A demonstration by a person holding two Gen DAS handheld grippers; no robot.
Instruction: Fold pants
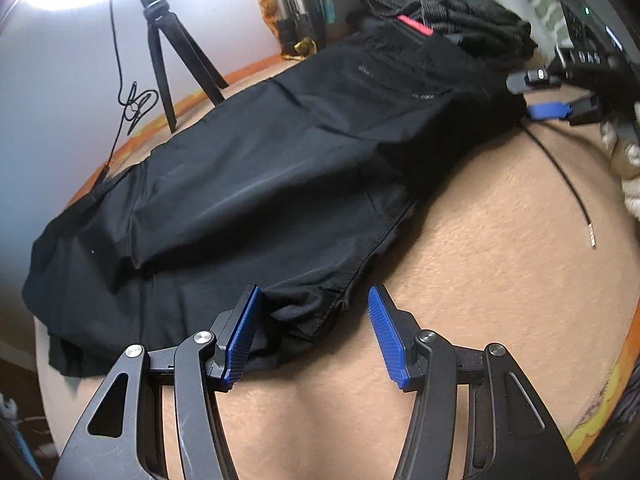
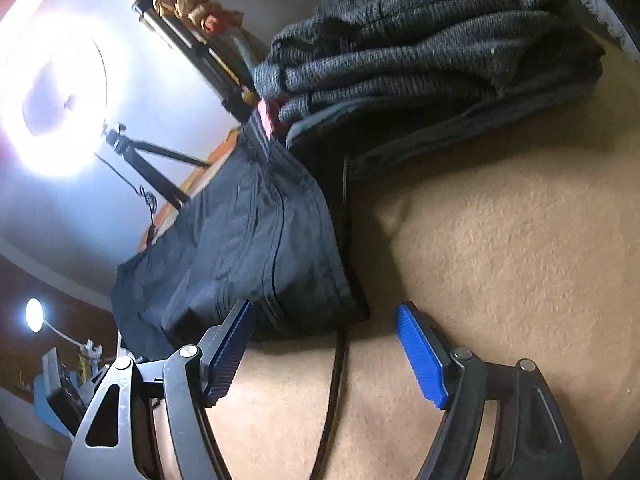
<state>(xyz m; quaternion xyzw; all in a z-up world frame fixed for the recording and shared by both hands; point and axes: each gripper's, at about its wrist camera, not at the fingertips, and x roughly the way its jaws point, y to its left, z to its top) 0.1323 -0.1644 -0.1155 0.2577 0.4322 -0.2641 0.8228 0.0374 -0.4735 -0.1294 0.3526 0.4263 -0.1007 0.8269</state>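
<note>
Black pants lie stretched out on a tan blanket, one leg folded over the other. My left gripper is open at the near leg end. A bunched hem corner lies between its blue pads, against the left pad and clear of the right one. At the far waist end, my right gripper hovers by the edge of the pants. In the right wrist view that gripper is open just short of the waistband corner of the pants, with only a black cable between its fingers.
A stack of dark folded clothes sits beyond the waistband. The thin black cable trails over the blanket. A small tripod stands at the far edge, and a bright ring light shines on the left.
</note>
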